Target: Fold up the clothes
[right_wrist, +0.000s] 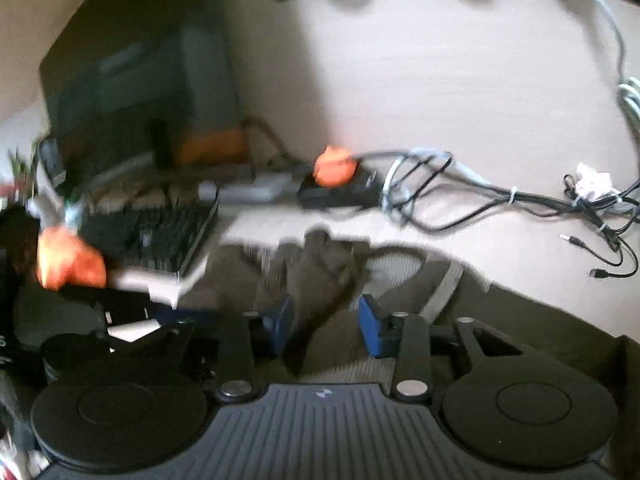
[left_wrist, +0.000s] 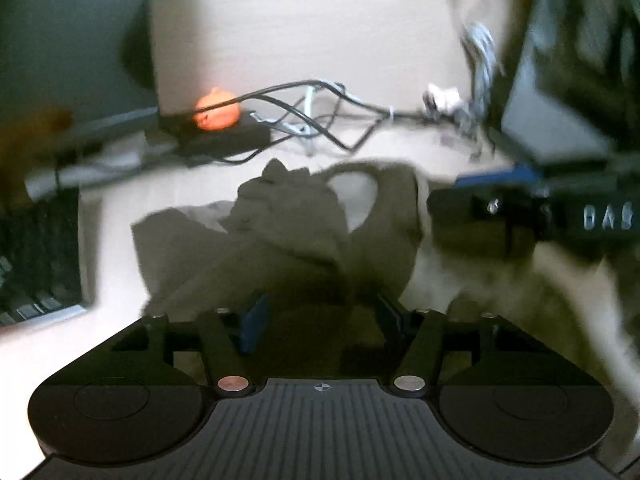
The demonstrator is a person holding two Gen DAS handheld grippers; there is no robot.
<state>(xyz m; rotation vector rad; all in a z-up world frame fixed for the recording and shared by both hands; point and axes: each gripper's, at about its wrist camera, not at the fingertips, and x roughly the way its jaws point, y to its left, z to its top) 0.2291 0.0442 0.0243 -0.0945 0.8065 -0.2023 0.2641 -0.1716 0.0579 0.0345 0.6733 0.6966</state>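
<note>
Pale worktop (right_wrist: 460,60) w/ cables (right_wrist: 460,188) beyond; both tongs, left tongs (left_wrist: 320,312) & right tongs (right_wrist: 326,324), parted around bunched olive garment (right_wrist: 320,268).

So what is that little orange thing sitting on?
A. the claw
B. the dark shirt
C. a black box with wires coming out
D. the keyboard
C. The little orange thing rests on top of a black box at the back of the desk, with wires running off to the side; the left claw's view shows the same.
</note>
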